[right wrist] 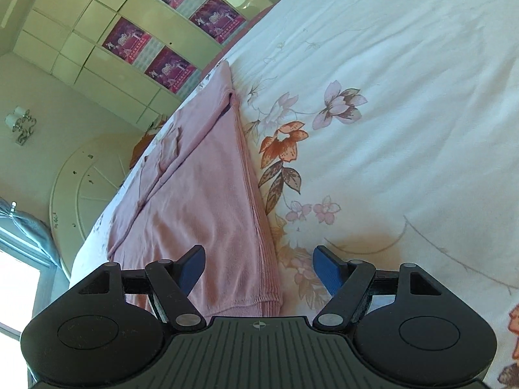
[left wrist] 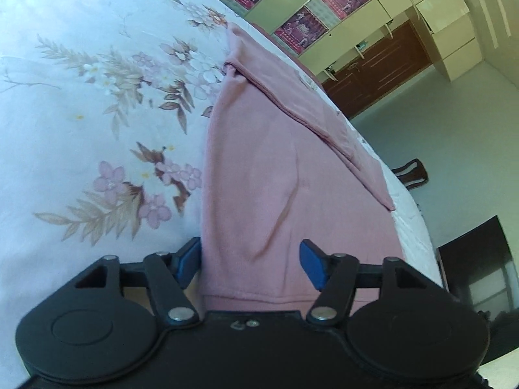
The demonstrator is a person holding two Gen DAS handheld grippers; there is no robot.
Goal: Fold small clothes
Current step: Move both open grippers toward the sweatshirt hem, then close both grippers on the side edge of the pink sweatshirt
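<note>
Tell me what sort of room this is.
Most likely a bedroom: a bed under a flowered sheet, a wall of cream cupboards, and a pink garment laid out for folding.

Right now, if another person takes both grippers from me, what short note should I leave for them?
Left gripper: open, holds nothing; the near hem of the pink garment lies between its fingers.
Right gripper: open, holds nothing, over the garment's other near corner.
The garment lies flat on the floral bedsheet, close to the bed's edge.
Done: one part, it looks like a sleeve, is already folded in over the body.
Left: probably grip both near corners and fold the garment away from you, then smooth it.
</note>
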